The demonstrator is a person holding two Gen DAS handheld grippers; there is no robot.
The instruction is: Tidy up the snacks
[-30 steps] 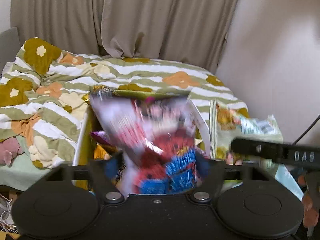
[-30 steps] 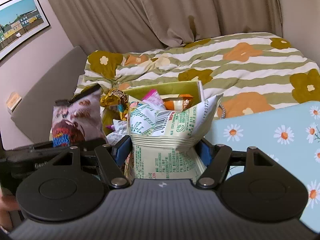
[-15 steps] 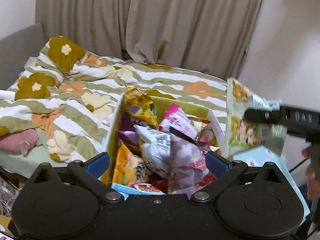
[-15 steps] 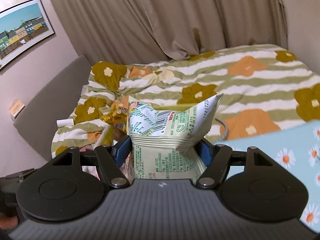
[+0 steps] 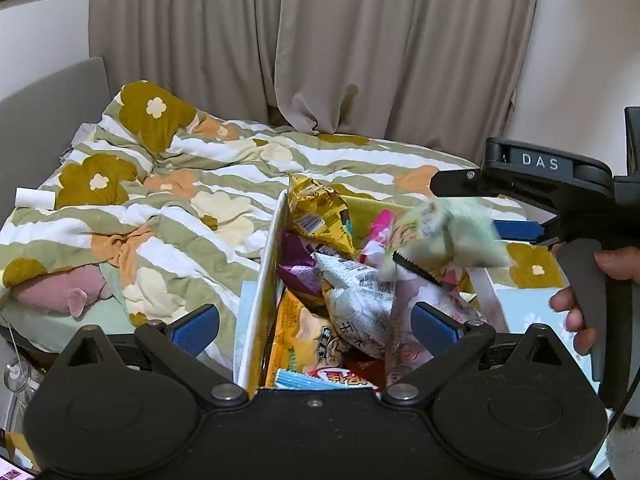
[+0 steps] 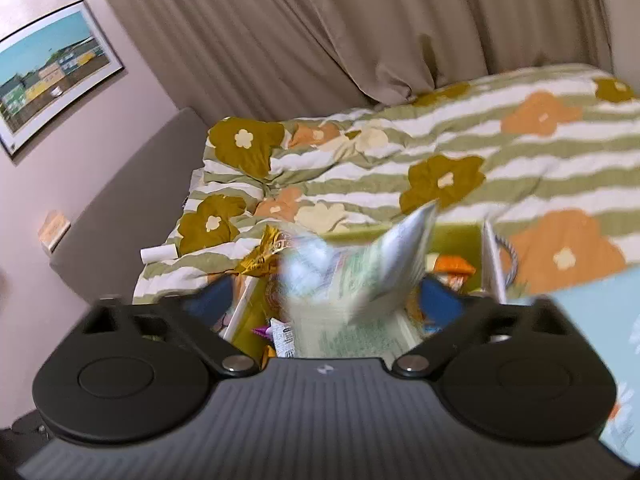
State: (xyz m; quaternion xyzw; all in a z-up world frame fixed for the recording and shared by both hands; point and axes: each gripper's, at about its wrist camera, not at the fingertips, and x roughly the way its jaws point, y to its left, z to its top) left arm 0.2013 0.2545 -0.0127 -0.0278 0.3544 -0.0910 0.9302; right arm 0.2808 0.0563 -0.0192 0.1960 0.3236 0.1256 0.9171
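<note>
Now the right gripper [image 6: 324, 300] has just been opening: its blue pads stand wide apart, and the pale green bag [image 6: 352, 280] that it pinched half a second ago sits blurred between them, touching neither pad as far as I can tell. From the left camera the same bag [image 5: 444, 236] shows smeared in mid-air, just under the right gripper's fingers [image 5: 516, 229] and above the pile in the box [image 5: 264, 280]. Reading: release, bag dropping into the box.

Left gripper [image 5: 314, 330]: pads apart, nothing between them. The red-and-blue bag it carried a second ago is out of its jaws; a pale pink, blurred packet [image 5: 432, 300] lies on top of the heap just ahead of the right pad, likely that one, though I cannot be sure.

Box contents: gold bag [image 5: 316, 212] upright at the far left corner, grey-white printed bag [image 5: 356, 300] across the middle, yellow packet [image 5: 300, 332] low against the near wall, pink packet [image 5: 378, 232] toward the back. The box stands on the quilt [image 5: 180, 200], against a blue daisy-print surface [image 6: 600, 320] at its right.

Judgement: both hands are now free, two more snacks are in. The heap rises above the rim, so the green bag may slide off; position after landing needs a check.
</note>
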